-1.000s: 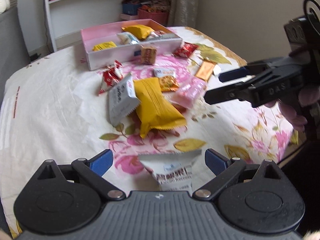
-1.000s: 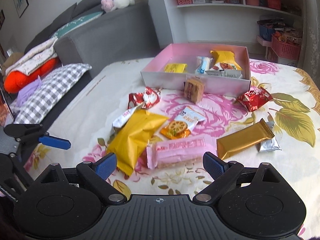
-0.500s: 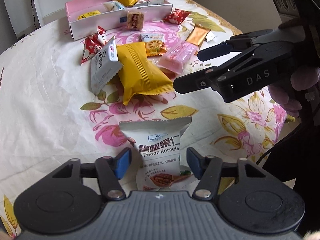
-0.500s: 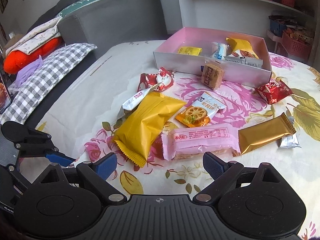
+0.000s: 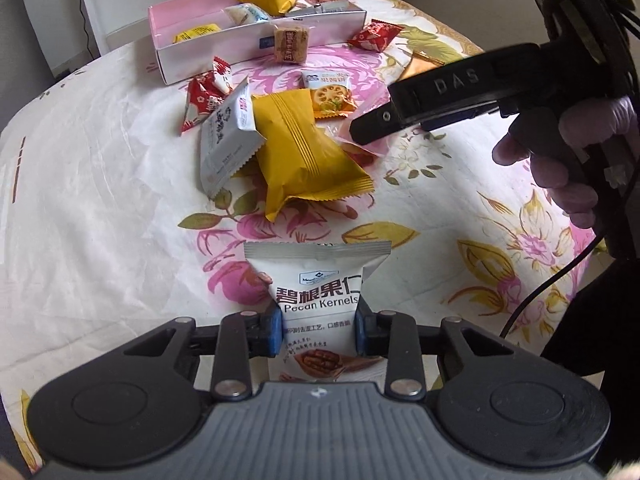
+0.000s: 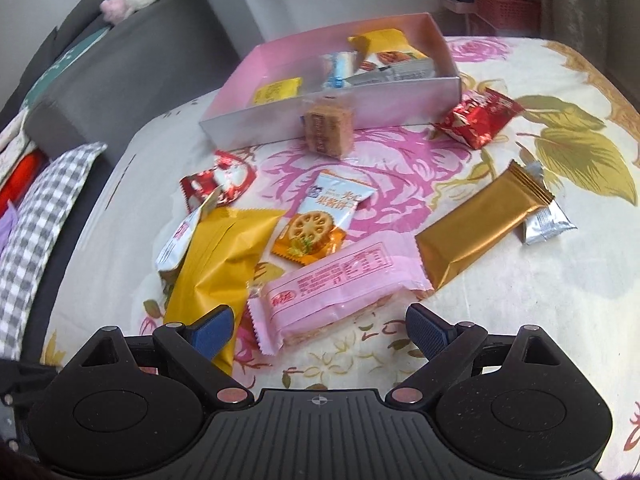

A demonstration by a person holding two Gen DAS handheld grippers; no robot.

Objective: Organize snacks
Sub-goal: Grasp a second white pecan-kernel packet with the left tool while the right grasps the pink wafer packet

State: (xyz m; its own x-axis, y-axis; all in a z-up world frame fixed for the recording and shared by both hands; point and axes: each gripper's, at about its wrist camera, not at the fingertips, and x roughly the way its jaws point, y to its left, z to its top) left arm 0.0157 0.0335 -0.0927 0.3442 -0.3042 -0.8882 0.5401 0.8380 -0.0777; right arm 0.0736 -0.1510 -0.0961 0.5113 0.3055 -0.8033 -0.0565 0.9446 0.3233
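Note:
My left gripper [image 5: 316, 330] is shut on a white pecan kernels packet [image 5: 318, 280] near the table's front edge. My right gripper [image 6: 320, 326] is open, its fingers on either side of a pink wafer pack [image 6: 340, 280]; it shows as a black arm in the left wrist view [image 5: 440, 96]. Loose snacks lie mid-table: a yellow pack [image 5: 304, 152], a white packet [image 5: 226, 140], a lotus-root biscuit pack [image 6: 316, 220], a gold bar [image 6: 480, 224]. A pink box [image 5: 256, 44] at the back holds several snacks.
A floral cloth [image 5: 100, 200] covers the table. Red packets [image 6: 480, 116] and a wrapped brown cube [image 6: 328, 130] lie by the box. A small silver packet [image 6: 544, 220] lies beside the gold bar. A grey sofa [image 6: 100, 72] stands left; shelves stand behind.
My left gripper closed on the pecan packet. My right gripper moved forward and down over the pink wafer pack, still open.

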